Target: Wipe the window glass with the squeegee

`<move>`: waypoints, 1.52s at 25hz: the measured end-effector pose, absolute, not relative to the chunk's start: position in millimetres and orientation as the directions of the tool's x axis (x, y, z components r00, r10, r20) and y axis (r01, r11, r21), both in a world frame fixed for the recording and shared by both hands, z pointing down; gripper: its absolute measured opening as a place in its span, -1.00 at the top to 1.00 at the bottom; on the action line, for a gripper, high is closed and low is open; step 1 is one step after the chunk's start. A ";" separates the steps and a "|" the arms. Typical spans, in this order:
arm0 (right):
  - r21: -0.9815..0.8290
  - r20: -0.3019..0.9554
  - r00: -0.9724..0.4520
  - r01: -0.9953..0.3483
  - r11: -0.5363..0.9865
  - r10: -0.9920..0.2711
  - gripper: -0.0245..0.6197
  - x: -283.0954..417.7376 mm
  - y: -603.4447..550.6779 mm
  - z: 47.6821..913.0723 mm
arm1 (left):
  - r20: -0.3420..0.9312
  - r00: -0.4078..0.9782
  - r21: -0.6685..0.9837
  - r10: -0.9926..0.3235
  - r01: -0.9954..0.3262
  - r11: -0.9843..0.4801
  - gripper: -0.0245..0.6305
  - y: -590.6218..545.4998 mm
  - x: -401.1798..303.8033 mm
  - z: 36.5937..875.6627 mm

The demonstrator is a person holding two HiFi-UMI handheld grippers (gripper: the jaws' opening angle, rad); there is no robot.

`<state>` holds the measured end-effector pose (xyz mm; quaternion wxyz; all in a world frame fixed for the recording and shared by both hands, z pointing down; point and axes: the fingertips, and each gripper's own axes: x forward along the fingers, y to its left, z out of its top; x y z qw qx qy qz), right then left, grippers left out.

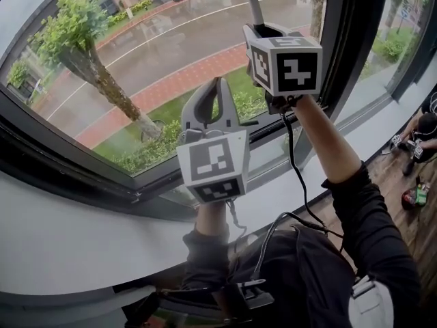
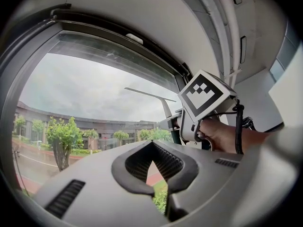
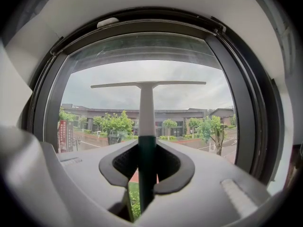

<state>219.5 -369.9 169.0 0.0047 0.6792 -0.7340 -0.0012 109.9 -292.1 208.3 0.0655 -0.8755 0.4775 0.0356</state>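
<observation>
The left gripper [image 2: 152, 148] is raised before the pane, its jaws pinched together on nothing. Just to its right and higher, the right gripper [image 3: 147, 148] clamps the squeegee [image 3: 147, 108] by its dark green grip. From there a pale stem rises to a thin, pale, level crossbar in front of the window glass [image 3: 104, 103]. I cannot tell whether the blade touches the pane. In the head view the crossbar is partly cut off by the top edge. Beyond the glass are a wet road and trees [image 1: 75, 26].
</observation>
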 end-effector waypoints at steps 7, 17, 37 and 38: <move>-0.020 0.033 -0.084 -0.996 0.084 -0.996 0.71 217.7 -364.9 190.4 | -0.095 0.535 -0.069 -0.839 -0.845 -0.531 0.93 -288.8 109.2 225.5; -0.026 0.088 -0.082 -0.996 0.080 -0.993 0.71 218.6 -359.3 224.3 | -0.048 0.538 -0.048 -0.842 -0.843 -0.536 0.93 -282.7 108.2 248.5; -0.017 0.178 -0.079 -0.997 0.077 -0.981 0.71 221.8 -348.2 288.6 | 0.046 0.553 0.002 -0.832 -0.833 -0.554 0.93 -269.4 122.2 297.2; -0.016 0.182 -0.079 -0.997 0.078 -0.980 0.71 221.6 -347.7 291.5 | 0.049 0.551 0.006 -0.833 -0.834 -0.551 0.93 -269.6 121.7 300.9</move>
